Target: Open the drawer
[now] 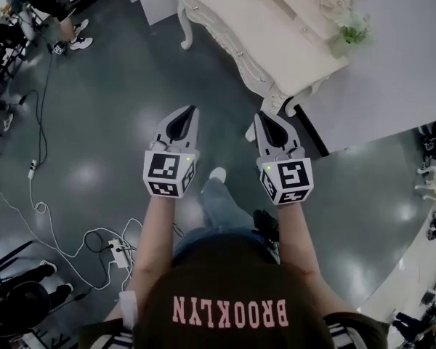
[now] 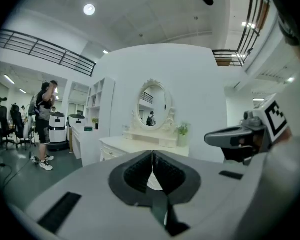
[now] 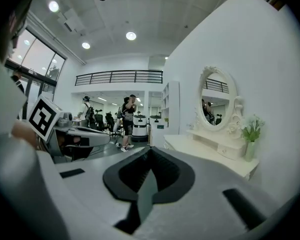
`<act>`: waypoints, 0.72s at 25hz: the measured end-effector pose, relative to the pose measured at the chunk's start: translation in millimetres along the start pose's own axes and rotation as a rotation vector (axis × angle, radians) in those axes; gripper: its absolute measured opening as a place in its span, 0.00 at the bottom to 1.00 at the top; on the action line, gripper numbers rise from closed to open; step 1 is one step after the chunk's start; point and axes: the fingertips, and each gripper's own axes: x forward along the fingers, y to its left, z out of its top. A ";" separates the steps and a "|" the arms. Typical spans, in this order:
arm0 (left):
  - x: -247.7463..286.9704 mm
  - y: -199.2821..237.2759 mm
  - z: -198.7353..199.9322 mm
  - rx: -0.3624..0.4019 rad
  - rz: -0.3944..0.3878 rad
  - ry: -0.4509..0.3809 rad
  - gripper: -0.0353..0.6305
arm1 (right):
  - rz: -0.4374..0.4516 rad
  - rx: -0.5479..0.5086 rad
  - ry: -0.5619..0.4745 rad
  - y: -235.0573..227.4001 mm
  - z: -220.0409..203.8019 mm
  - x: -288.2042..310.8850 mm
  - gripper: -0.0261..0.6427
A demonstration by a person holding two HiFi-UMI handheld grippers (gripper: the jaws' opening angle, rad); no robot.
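A white ornate dressing table (image 1: pixel 276 31) stands ahead against a white wall, its drawer fronts (image 1: pixel 236 53) facing me. Both grippers hang over the grey floor, short of the table and touching nothing. My left gripper (image 1: pixel 194 110) is shut and empty; in the left gripper view its tips (image 2: pixel 152 153) meet, and the table (image 2: pixel 140 145) lies beyond them. My right gripper (image 1: pixel 259 115) is also shut with nothing in it. In the right gripper view its closed tips (image 3: pixel 149 151) point left of the table (image 3: pixel 210 149), which carries an oval mirror (image 3: pixel 215 99).
A small potted plant (image 1: pixel 352 29) sits on the table's right end. White cables and a power strip (image 1: pixel 120 251) lie on the floor at the left. A person (image 2: pixel 44 114) stands far left by white machines, and white shelving (image 2: pixel 97 114) flanks the table.
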 end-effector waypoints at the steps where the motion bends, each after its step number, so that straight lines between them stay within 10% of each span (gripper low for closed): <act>1: 12.7 5.3 0.6 -0.005 -0.013 0.006 0.06 | -0.009 0.007 0.003 -7.3 0.3 10.6 0.03; 18: 202.2 33.9 0.8 0.088 -0.191 0.137 0.06 | -0.205 0.093 0.075 -124.0 -9.3 115.6 0.03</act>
